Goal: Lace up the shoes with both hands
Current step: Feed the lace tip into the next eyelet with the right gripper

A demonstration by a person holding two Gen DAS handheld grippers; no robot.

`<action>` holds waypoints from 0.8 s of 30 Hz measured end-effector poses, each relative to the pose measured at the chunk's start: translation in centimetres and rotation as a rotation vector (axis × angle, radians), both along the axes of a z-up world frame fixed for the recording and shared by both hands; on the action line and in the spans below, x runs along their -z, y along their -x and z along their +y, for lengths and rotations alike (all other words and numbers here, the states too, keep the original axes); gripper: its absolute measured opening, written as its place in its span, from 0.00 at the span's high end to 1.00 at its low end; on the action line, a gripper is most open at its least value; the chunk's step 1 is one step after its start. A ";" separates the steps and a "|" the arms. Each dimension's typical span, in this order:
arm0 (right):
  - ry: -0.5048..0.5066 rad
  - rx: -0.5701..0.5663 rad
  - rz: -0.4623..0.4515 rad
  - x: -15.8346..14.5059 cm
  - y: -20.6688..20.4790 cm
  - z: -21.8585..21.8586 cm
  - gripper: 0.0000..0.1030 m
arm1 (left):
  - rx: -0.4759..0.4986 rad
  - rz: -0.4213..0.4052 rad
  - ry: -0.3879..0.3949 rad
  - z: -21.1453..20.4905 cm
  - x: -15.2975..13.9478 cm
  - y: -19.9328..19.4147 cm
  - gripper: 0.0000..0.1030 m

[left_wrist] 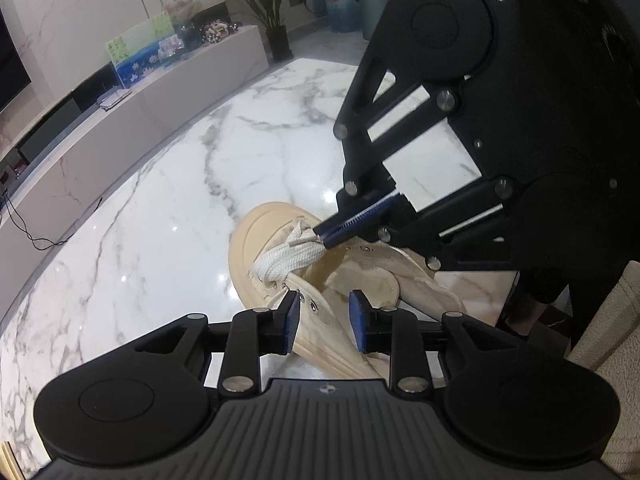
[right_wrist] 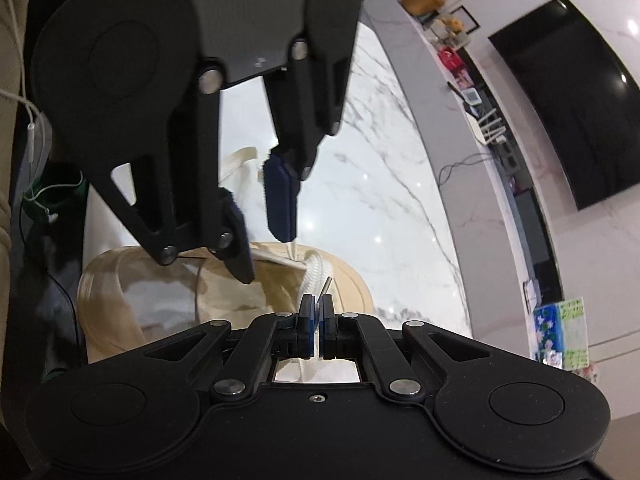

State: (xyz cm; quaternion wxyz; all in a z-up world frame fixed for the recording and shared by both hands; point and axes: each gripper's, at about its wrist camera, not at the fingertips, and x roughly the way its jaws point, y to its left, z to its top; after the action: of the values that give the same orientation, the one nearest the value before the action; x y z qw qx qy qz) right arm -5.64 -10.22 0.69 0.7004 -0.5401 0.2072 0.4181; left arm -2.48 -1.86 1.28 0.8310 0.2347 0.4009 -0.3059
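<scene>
A beige canvas shoe (left_wrist: 360, 280) lies on the white marble table (left_wrist: 180, 208), toe pointing away. Its white lace (left_wrist: 288, 258) is bunched over the front eyelets. My left gripper (left_wrist: 324, 314) is open, its blue pads either side of the shoe's eyelet flap. My right gripper (left_wrist: 320, 236) comes in from the right and is shut on the lace end with its clear tip. In the right wrist view, the right gripper (right_wrist: 317, 306) pinches the lace (right_wrist: 316, 272) and the tip (right_wrist: 326, 286) sticks out. The left gripper (right_wrist: 266, 232) hangs open above the shoe (right_wrist: 224, 292).
A long low grey cabinet (left_wrist: 132, 112) runs along the far side of the table, with pictures and small items on it. A potted plant (left_wrist: 274, 12) and a water jug (left_wrist: 340, 4) stand behind. A dark TV screen (right_wrist: 568, 92) hangs on the wall.
</scene>
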 end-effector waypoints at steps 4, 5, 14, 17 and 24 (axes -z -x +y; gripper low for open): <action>0.006 -0.012 -0.001 0.0 -0.1 0.1 1.00 | -0.004 0.004 0.002 0.0 0.1 -0.3 0.75; 0.006 -0.014 0.000 0.1 -0.1 0.0 1.00 | -0.004 0.005 0.003 0.0 0.1 -0.3 0.75; 0.010 -0.035 0.000 0.6 -0.2 0.1 1.00 | -0.010 0.020 0.002 0.1 0.2 -0.6 0.75; 0.009 -0.037 0.001 0.7 0.0 0.0 1.00 | -0.012 0.032 0.007 0.1 0.3 -0.6 0.75; -0.005 -0.044 0.015 0.4 -0.1 -0.3 1.00 | -0.018 0.043 -0.006 0.3 0.5 -0.8 0.77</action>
State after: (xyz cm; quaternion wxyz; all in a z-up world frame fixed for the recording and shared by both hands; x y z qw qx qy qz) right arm -5.59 -10.57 0.29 0.6906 -0.5397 0.1996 0.4381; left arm -1.70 -1.58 0.76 0.8242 0.2268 0.4217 -0.3023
